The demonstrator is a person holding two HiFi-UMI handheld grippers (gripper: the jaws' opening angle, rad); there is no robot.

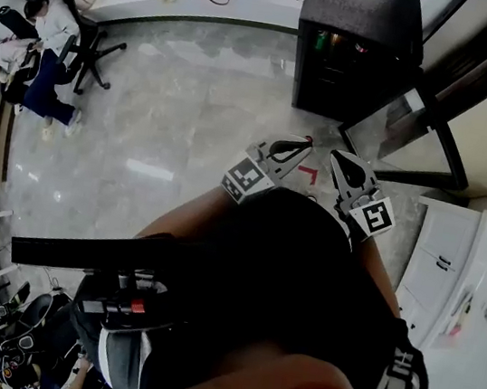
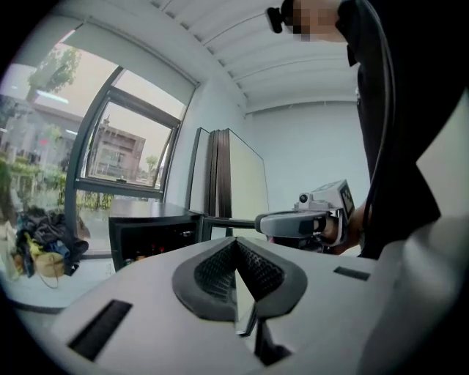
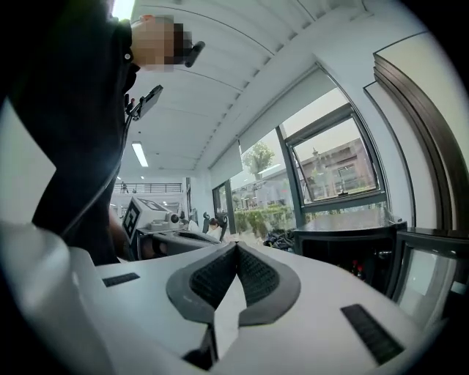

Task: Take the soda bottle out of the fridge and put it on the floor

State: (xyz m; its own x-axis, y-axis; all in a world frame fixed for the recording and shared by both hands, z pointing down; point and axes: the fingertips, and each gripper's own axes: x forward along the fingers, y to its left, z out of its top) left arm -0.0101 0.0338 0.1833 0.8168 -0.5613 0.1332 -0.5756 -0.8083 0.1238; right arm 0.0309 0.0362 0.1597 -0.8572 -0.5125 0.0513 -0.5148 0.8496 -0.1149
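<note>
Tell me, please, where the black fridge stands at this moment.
In the head view the fridge stands at the top, right of centre, beyond the left claw and right claw, its glass door swung open rightward.

Inside the fridge (image 1: pixel 349 78) we see only tiny coloured specks (image 1: pixel 336 41) (too small to name as bottles).

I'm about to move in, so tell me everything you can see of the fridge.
The fridge is a small black cabinet with a flat top, standing upright on the pale, glossy, stone-look floor. Its dark-framed glass door is swung wide open to the right in the head view. On a shelf in the dark interior stand a few small coloured items, one green, too small to name. Nothing but the floor touches it.
</note>
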